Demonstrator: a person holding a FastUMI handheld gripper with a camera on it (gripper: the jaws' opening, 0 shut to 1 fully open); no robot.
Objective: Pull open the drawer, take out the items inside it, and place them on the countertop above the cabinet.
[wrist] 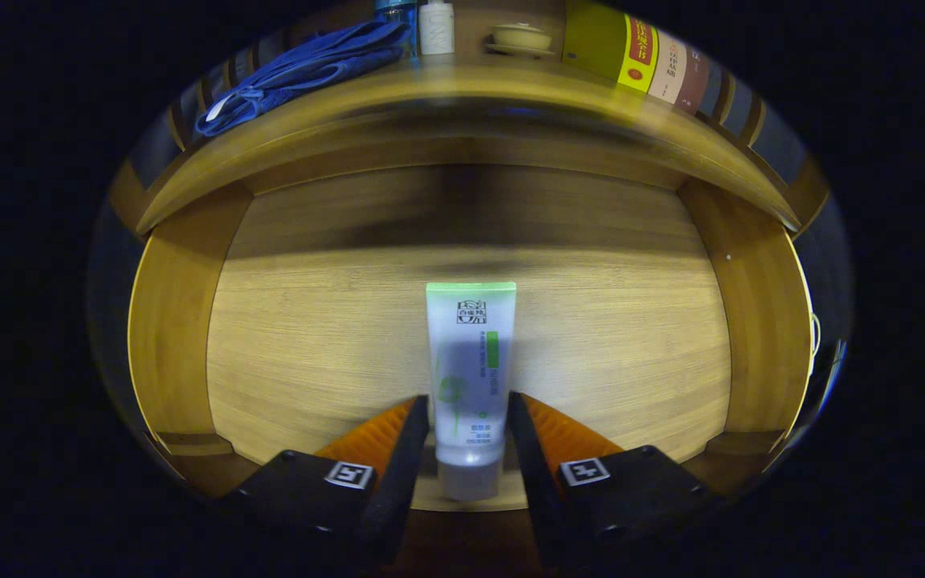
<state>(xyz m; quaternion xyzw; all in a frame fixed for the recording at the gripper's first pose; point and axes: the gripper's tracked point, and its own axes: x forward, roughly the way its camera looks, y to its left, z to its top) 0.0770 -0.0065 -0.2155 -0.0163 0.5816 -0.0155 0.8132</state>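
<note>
The claw sits down inside the open light-wood drawer, its fingers narrowed around the lower half of a white squeeze tube with a green end lying between them; whether both press it I cannot tell. The take-out step seems underway; next comes a firm pinch, then a lift up to the wooden bench beyond, where a blue cloth and books lie.

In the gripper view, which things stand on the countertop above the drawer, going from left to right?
Blue cloth → white bottle → small lidded bowl → books. Below them, in the open drawer, the tube lies between the fingers of the tool.
</note>
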